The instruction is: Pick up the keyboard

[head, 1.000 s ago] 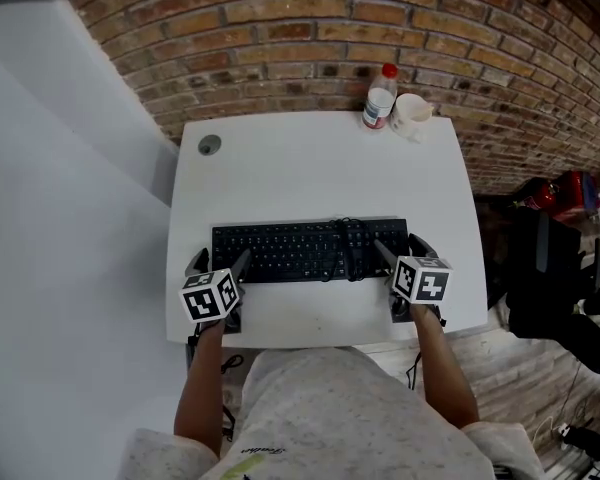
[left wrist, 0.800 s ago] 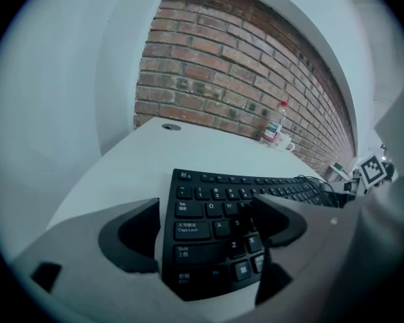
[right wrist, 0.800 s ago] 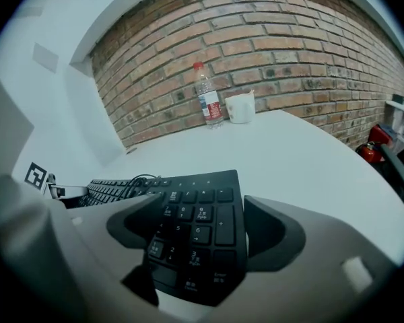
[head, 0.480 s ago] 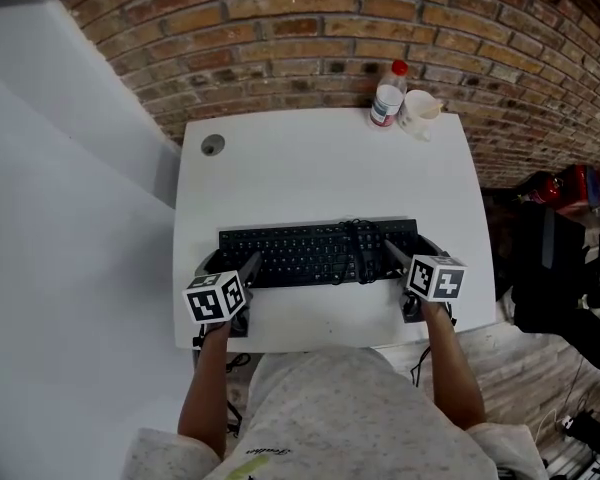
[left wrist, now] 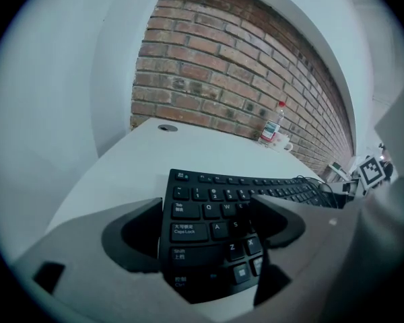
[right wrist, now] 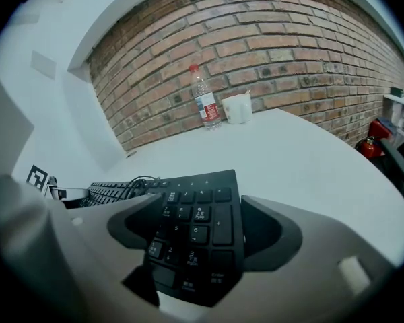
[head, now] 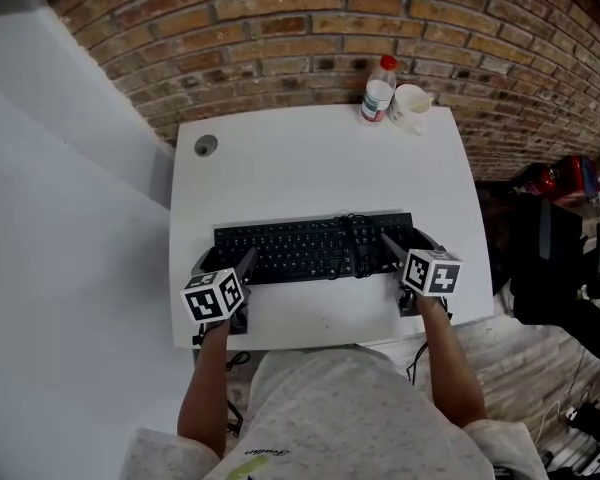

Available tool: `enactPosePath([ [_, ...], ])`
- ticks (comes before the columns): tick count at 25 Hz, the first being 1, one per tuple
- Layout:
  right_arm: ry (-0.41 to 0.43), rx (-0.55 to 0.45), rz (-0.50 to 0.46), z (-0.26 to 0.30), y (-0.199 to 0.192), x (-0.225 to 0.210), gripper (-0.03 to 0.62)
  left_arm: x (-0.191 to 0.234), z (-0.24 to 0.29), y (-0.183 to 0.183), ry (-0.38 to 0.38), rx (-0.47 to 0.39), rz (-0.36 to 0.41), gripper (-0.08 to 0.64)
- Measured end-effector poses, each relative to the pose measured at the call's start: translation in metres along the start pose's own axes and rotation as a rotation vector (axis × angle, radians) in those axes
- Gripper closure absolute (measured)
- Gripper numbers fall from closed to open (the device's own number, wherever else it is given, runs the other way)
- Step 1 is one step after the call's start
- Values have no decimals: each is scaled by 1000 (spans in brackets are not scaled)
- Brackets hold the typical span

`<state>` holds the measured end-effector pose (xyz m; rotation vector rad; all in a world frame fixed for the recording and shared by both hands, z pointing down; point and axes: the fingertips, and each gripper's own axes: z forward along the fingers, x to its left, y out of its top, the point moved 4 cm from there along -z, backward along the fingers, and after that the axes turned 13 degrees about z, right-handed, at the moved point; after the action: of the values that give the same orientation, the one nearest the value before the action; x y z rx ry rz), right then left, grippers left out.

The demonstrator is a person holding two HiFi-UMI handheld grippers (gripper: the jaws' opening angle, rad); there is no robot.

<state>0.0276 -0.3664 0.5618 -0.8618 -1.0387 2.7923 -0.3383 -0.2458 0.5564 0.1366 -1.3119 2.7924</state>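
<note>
A black keyboard [head: 310, 248] lies flat on the white table [head: 310, 158], with a black cable [head: 355, 236] draped over its right half. My left gripper [head: 223, 260] straddles its left end. In the left gripper view the keyboard [left wrist: 202, 204] sits between the wide jaws of the left gripper [left wrist: 205, 214], with one jaw beside the edge and the other over the keys. My right gripper [head: 410, 244] straddles the right end the same way. There the number pad [right wrist: 198, 224] fills the gap of the right gripper [right wrist: 196, 210]. No pad visibly presses.
A plastic bottle [head: 378, 90] and a white cup [head: 410, 108] stand at the table's far right corner by the brick wall. A round cable hole [head: 206, 145] is at the far left. The table's front edge runs just behind both grippers.
Only the head view has shifted a little. Both grippers stay at the keyboard's two ends and the keyboard has not moved.
</note>
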Motion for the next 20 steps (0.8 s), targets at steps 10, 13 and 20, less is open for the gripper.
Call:
enactPosePath([
  [10,66,-83,-19,-25,30,8,218,-19,-29,37,46,-130,45,156],
  [13,96,-130,-41,-37,46,18,218,-23,-42,54,59,-186,56,156],
  [20,149,-239,-92,-77,80,46,216,-33,-85,91,86,-319,79,156],
])
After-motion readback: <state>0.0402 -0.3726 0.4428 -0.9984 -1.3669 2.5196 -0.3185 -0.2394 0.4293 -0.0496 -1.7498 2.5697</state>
